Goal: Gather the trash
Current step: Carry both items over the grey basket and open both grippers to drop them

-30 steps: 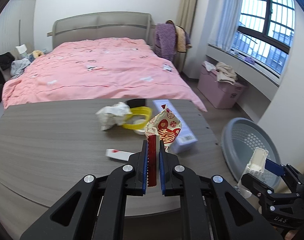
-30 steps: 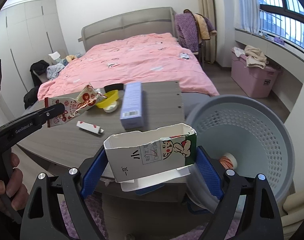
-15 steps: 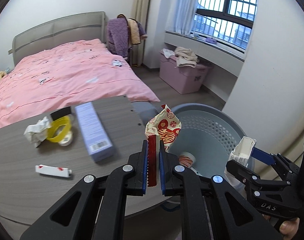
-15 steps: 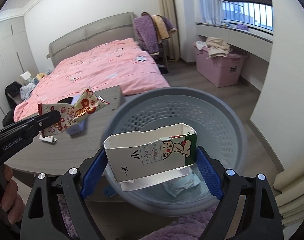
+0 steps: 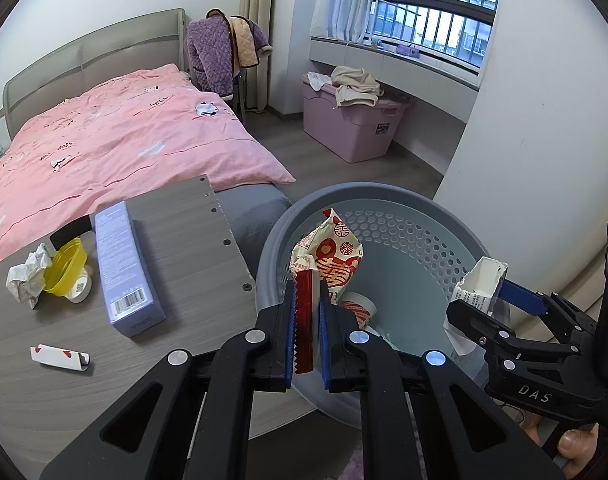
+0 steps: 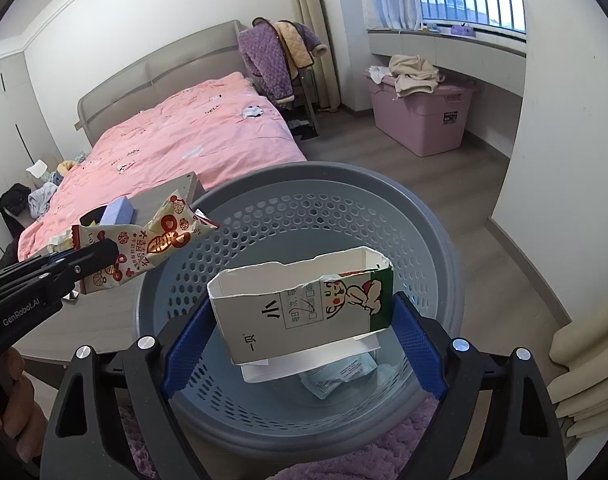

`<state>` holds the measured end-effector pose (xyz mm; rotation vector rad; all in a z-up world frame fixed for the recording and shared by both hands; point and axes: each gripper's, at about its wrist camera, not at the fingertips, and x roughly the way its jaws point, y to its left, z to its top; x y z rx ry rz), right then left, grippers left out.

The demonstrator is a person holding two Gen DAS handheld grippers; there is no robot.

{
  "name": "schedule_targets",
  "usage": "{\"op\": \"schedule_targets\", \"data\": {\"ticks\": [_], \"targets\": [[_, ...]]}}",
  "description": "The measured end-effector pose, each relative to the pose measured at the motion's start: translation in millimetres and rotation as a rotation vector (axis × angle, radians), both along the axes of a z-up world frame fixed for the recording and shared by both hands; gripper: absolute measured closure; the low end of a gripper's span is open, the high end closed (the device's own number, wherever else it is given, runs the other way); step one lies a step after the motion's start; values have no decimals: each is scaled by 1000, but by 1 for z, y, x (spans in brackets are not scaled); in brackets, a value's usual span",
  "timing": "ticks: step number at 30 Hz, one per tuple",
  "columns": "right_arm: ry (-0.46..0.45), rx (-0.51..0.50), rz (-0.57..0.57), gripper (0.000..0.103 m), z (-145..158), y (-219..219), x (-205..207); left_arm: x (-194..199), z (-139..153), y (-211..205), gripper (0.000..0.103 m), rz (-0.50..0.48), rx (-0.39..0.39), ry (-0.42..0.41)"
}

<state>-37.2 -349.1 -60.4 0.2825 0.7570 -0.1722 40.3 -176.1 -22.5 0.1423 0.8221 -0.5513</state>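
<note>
My left gripper (image 5: 306, 292) is shut on the red sealed edge of a red-and-white snack wrapper (image 5: 328, 256), which hangs over the near left rim of a grey-blue perforated basket (image 5: 368, 192). To its right, my right gripper (image 5: 488, 300) holds a torn white milk carton (image 5: 478, 284) above the same basket. In the right wrist view the carton (image 6: 304, 312), with its green side and cartoon figure, sits crosswise between the blue pads of the right gripper (image 6: 301, 320), above the basket (image 6: 304, 176). The wrapper (image 6: 155, 240) is at the left. A paper cup (image 5: 358, 308) and a blue packet (image 6: 340, 374) lie inside.
A grey wooden table (image 5: 183, 248) left of the basket carries a purple box (image 5: 123, 268), crumpled paper (image 5: 25, 280), a yellow tape roll (image 5: 65, 268) and a small white-red wrapper (image 5: 57, 356). Behind stand a pink bed (image 5: 103, 140) and a pink storage box (image 5: 352, 128).
Both grippers have swung right, away from the table, and now hang over the basket. Each keeps the same hold on its piece of trash.
</note>
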Motion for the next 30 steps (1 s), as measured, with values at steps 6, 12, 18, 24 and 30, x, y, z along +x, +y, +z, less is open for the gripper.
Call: {"op": "schedule_targets", "data": {"ticks": [6,12,18,24,30], "targets": [[2,9,-2,18,-3,-11,3,7,-6,-11,93,-16,11,8],[-13,16,-4,16,-1,-13,5,10,-6,-16,93,-17,11,7],[-34,23,-10,7,2,-17,3,10,-5,-16,62,-3,4,5],[-36,37,-21,6,2,-21,2,8,-5,-16,56,8,7,2],[-27,44,-16,6,-2,-18,0,7,-5,-14,49,20,7,6]]}}
